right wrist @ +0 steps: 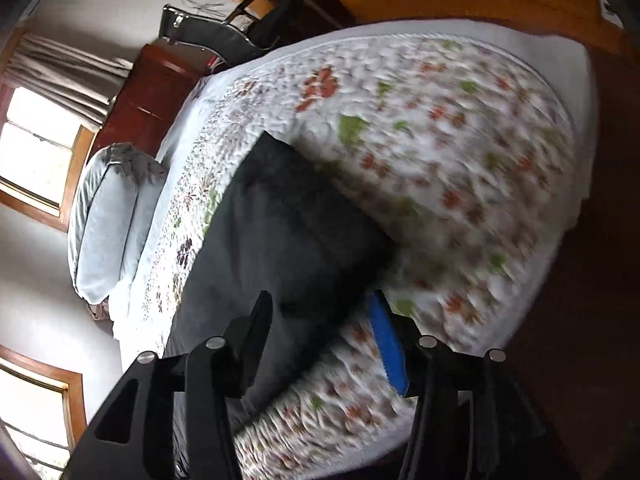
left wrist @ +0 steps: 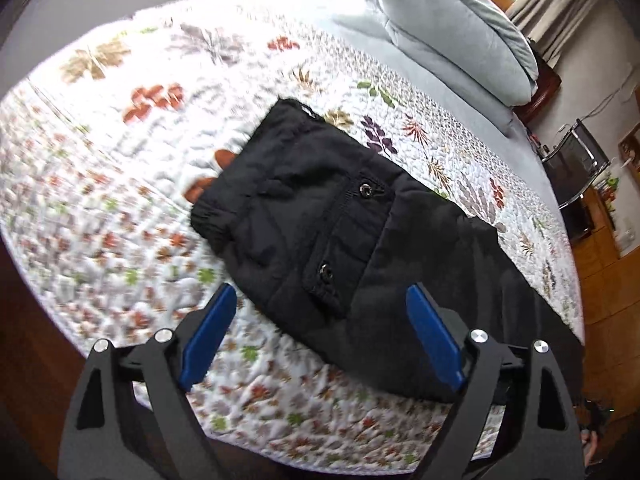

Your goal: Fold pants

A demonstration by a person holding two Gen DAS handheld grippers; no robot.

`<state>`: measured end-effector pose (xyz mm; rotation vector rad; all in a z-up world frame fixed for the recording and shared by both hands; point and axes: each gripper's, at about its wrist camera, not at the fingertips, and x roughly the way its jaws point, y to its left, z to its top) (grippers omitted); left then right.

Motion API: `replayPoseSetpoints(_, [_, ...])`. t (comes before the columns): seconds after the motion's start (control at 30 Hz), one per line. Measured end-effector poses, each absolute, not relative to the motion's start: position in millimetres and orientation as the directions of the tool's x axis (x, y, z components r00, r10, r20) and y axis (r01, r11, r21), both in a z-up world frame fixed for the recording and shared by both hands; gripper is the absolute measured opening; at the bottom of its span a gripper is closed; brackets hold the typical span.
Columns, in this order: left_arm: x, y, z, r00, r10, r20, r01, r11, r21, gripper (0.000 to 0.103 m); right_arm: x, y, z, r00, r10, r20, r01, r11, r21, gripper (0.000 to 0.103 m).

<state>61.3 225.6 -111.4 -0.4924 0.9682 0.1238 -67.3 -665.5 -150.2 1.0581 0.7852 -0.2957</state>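
Observation:
Black pants [left wrist: 320,216] lie folded on a floral quilt [left wrist: 120,200], with a cargo pocket with two snaps facing up. My left gripper [left wrist: 320,300] is open and empty, hovering above the pants' near edge with its blue pads [left wrist: 208,336] spread wide. In the right wrist view, the pants [right wrist: 280,224] lie on the quilt [right wrist: 460,140]. My right gripper [right wrist: 320,304] is open above their near end, holding nothing. This view is blurred.
Grey folded bedding [left wrist: 460,32] sits at the head of the bed, also seen in the right wrist view [right wrist: 104,224]. A dark wooden nightstand [right wrist: 148,92] and a chrome chair [right wrist: 208,32] stand beside the bed. The quilt's edge drops off near both grippers.

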Motion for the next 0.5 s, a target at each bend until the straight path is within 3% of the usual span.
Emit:
replayPoseSetpoints(0.13, [49,219,-114,0.558,-0.12,-0.821,-0.332,0.875,-0.353,0.09,-84,-650,-167,0.748,0.233,-0.621,0.5,0.417,0.759,0.054])
replayPoseSetpoints(0.4, [50,213,-152,0.494,-0.186,-0.849,-0.391,0.825,-0.408,0.09,-61,-646,-201,0.776,0.293,-0.558,0.463,0.335,0.82,0.054])
replayPoseSetpoints(0.5, [57,212,-163,0.481,-0.199,-0.854,-0.408,0.811,-0.419,0.09,-46,-654,-206,0.797,0.316,-0.515,0.428,0.306,0.85,0.026])
